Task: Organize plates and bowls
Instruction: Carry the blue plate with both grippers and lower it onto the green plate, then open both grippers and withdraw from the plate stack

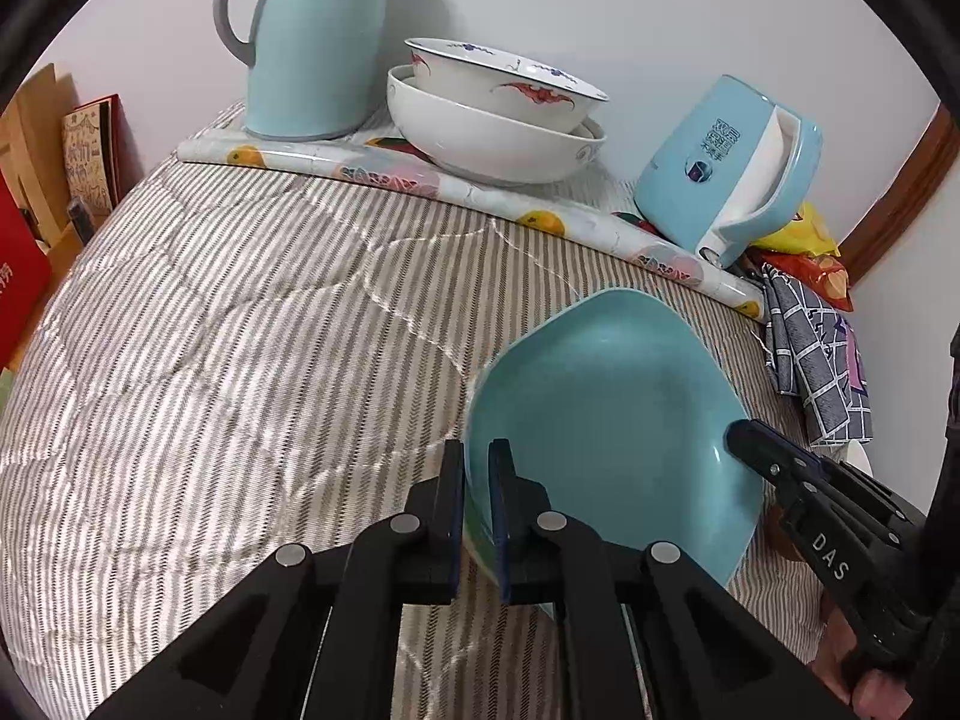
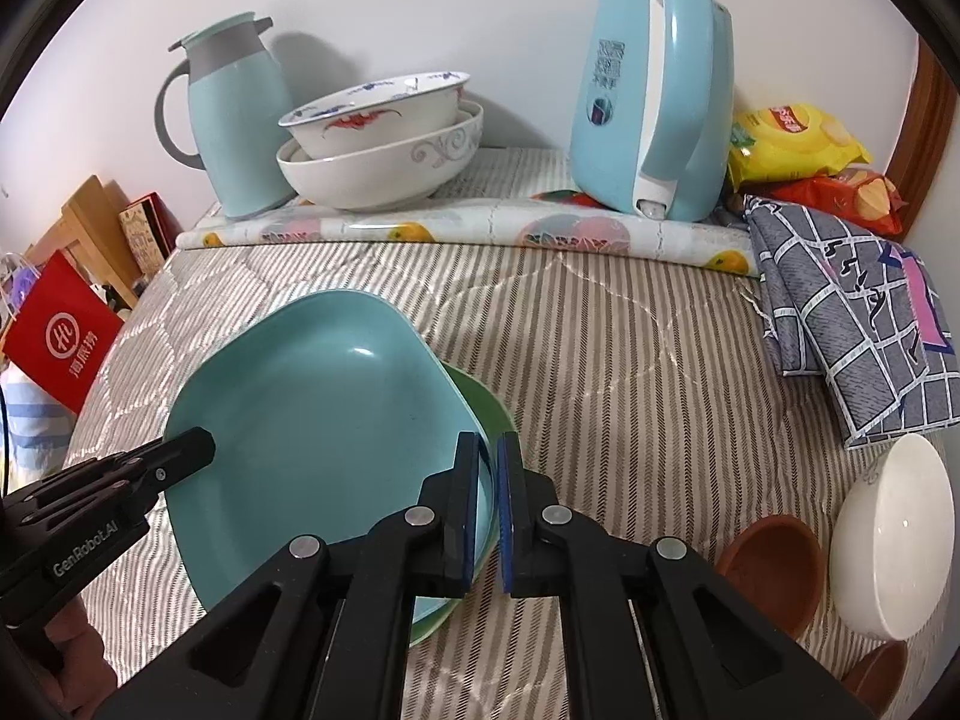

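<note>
left hand-held gripper (image 1: 477, 516): clamped on near rim of teal plate (image 1: 606, 420), steadying it | right hand-held gripper (image 2: 487, 510): narrow, pinching opposite rim | teal plate sits atop green plate (image 2: 480, 408) on striped bed (image 2: 600, 360) | two-sided grip likely keeps stack level

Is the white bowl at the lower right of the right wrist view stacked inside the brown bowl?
No, the white bowl lies tipped on its side on the striped cloth, beside the brown bowl, not nested in it.

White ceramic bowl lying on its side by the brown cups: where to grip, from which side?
Pinch the rim of the white ceramic bowl: one finger inside, one outside. Come from its left, probably at the upper rim; the mouth faces that way and the brown cup crowds the lower edge.
</note>
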A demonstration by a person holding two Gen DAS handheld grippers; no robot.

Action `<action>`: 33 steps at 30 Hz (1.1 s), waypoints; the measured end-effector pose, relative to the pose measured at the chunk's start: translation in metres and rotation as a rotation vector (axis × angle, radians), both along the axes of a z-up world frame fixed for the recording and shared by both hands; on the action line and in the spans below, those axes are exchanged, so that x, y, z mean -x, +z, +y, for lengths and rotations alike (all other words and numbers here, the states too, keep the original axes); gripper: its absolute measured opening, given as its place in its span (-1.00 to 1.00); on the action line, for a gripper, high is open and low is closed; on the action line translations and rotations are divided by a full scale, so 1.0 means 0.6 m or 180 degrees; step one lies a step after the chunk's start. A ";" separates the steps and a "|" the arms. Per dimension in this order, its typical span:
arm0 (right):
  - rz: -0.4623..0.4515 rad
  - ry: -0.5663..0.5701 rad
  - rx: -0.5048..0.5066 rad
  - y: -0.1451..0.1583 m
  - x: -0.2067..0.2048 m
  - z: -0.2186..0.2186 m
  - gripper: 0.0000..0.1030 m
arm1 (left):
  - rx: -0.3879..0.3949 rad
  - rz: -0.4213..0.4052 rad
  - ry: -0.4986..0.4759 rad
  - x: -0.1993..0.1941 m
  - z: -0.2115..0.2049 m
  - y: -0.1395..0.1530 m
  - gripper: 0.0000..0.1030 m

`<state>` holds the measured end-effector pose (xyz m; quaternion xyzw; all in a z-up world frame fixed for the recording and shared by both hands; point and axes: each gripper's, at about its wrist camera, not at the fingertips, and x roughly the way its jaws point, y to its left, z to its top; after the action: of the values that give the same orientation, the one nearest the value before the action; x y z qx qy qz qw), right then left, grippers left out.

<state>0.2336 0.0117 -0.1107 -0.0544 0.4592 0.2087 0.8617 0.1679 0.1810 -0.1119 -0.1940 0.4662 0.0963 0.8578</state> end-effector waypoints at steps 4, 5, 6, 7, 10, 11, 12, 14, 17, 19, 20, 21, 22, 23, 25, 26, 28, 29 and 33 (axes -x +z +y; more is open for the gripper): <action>0.0019 0.0001 0.0022 -0.006 -0.013 -0.009 -0.86 | -0.0037 0.0039 -0.0018 -0.005 -0.014 -0.006 -0.81; 0.0025 0.0003 0.0023 -0.006 -0.015 -0.010 -0.86 | -0.0037 0.0041 -0.0015 -0.005 -0.016 -0.008 -0.81; 0.0023 0.0012 0.0018 -0.007 -0.017 -0.011 -0.85 | -0.0039 0.0050 -0.0009 -0.005 -0.017 -0.009 -0.81; 0.0024 0.0021 0.0007 -0.007 -0.019 -0.012 -0.85 | -0.0040 0.0057 -0.0007 -0.005 -0.017 -0.010 -0.80; 0.0045 0.0026 -0.0049 -0.006 -0.023 -0.013 -0.84 | -0.0018 0.0096 0.0003 -0.004 -0.016 -0.014 -0.80; 0.0042 0.0032 -0.0066 -0.005 -0.023 -0.014 -0.84 | -0.0006 0.0099 0.0009 -0.003 -0.015 -0.015 -0.80; 0.0040 0.0030 -0.0071 -0.004 -0.022 -0.015 -0.83 | -0.0007 0.0101 0.0004 -0.002 -0.016 -0.015 -0.80; 0.0038 0.0000 -0.0072 -0.003 -0.019 -0.019 -0.78 | -0.0022 0.0118 -0.0001 -0.001 -0.017 -0.015 -0.77; 0.0016 -0.0063 -0.0071 0.001 -0.010 -0.031 -0.63 | -0.0048 0.0116 -0.0005 0.004 -0.020 -0.010 -0.74; 0.0004 -0.0092 -0.0075 0.003 -0.004 -0.040 -0.54 | -0.0065 0.0093 -0.0029 0.007 -0.023 -0.006 -0.72; -0.0001 -0.0120 -0.0076 0.005 0.000 -0.046 -0.52 | -0.0064 0.0098 -0.0056 0.009 -0.026 -0.004 -0.69; -0.0005 -0.0145 -0.0080 0.007 0.003 -0.051 -0.49 | -0.0060 0.0103 -0.0085 0.009 -0.028 -0.002 -0.63; -0.0004 -0.0159 -0.0089 0.008 0.006 -0.055 -0.49 | -0.0061 0.0098 -0.0098 0.011 -0.031 0.000 -0.57; -0.0003 -0.0175 -0.0104 0.010 0.010 -0.061 -0.49 | -0.0079 0.0089 -0.0102 0.013 -0.034 0.003 -0.54; -0.0002 -0.0195 -0.0122 0.013 0.018 -0.070 -0.47 | -0.0144 0.0102 -0.0109 0.018 -0.041 0.008 -0.37; -0.0010 -0.0205 -0.0122 0.015 0.023 -0.075 -0.47 | -0.0154 0.0099 -0.0119 0.020 -0.043 0.009 -0.36; -0.0030 -0.0224 -0.0112 0.019 0.034 -0.084 -0.46 | -0.0145 0.0078 -0.0135 0.026 -0.048 0.014 -0.35; -0.0036 -0.0234 -0.0112 0.020 0.038 -0.088 -0.45 | -0.0145 0.0074 -0.0143 0.029 -0.050 0.016 -0.35; -0.0093 -0.0334 -0.0149 0.029 0.060 -0.117 -0.16 | -0.0204 0.0065 -0.0166 0.039 -0.065 0.026 -0.35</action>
<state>0.1976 -0.0584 -0.0931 -0.0132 0.4438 0.1731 0.8791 0.1443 0.1419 -0.0962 -0.1532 0.4764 0.0907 0.8610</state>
